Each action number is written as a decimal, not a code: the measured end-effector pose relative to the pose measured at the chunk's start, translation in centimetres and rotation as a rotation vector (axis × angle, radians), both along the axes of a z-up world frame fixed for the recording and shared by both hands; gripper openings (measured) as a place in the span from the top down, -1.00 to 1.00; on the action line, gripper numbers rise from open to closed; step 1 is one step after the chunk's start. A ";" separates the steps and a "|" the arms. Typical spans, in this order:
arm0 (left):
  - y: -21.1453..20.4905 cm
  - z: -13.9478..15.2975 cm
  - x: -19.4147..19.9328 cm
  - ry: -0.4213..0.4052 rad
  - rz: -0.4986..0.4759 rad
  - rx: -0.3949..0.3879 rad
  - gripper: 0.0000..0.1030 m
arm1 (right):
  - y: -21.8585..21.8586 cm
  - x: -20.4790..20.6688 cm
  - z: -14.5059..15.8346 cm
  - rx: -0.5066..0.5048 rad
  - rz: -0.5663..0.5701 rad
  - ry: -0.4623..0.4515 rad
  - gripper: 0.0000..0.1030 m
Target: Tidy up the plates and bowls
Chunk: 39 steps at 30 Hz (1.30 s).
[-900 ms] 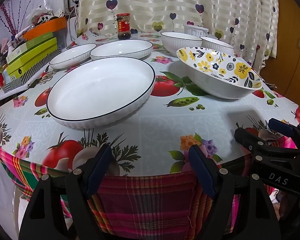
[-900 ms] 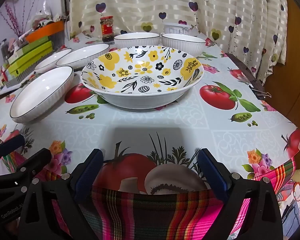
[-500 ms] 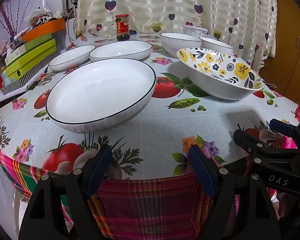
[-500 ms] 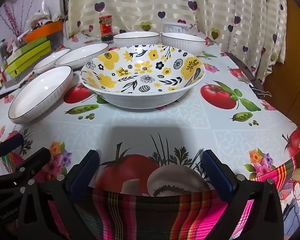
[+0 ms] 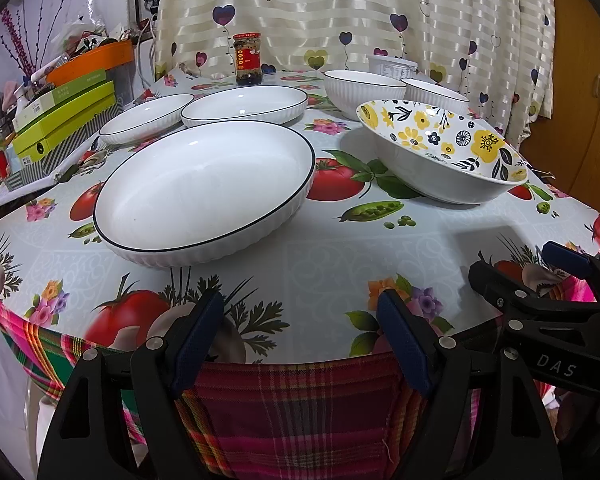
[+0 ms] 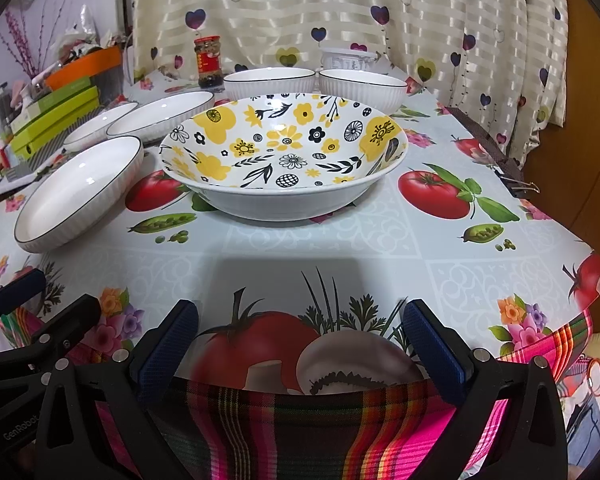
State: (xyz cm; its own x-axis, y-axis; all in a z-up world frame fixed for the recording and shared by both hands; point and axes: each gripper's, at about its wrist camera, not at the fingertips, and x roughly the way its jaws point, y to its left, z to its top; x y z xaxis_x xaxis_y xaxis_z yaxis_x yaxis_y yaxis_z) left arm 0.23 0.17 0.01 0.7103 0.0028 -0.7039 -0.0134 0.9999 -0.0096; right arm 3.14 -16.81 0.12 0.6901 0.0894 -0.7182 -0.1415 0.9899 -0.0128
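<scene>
Setting: heart-print curtain behind a counter under a vegetable-print cloth; a jar and stacked boxes stand at the far side.
Left tool: jaws at full spread, nothing between them, hanging over the near counter edge and angled downward.
Right tool: likewise wide apart and empty, over the same edge, beside the left one.
Large white plate: directly ahead of the left tool and slightly to its left, flat on the counter, near rim facing the jaws.
Floral bowl: straight ahead of the right tool, upright; just right of the plate, not touching.
Other ware: two shallow white plates beyond the large plate; two white ribbed bowls beyond the floral bowl.
Governing relation: each tool has its own piece dead ahead; the left is nearer the plates, the right nearer the bowls.
Assessment: no piece gripped; sorting appears not yet started. A rim grasp would probably call for a forward reach.
</scene>
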 end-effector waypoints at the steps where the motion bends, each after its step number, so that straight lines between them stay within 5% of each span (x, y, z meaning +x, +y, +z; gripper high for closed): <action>1: 0.0 0.0 0.0 0.000 0.000 0.000 -0.54 | 0.0 0.0 0.0 0.000 0.000 0.000 -1.00; 33: 0.3 0.3 0.0 0.007 -0.003 0.007 -0.54 | -0.2 -0.2 0.4 0.009 -0.003 0.005 -1.00; 39: 0.6 2.0 -0.8 -0.036 -0.005 0.011 -0.54 | -0.2 -1.2 2.4 0.035 0.003 -0.063 -1.00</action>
State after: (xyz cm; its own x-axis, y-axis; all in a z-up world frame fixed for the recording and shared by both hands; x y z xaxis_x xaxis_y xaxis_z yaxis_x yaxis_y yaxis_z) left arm -0.57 0.77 2.05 0.7350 0.0064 -0.6781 -0.0080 1.0000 0.0008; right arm 1.92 -16.98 2.49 0.7337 0.1162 -0.6695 -0.1447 0.9894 0.0132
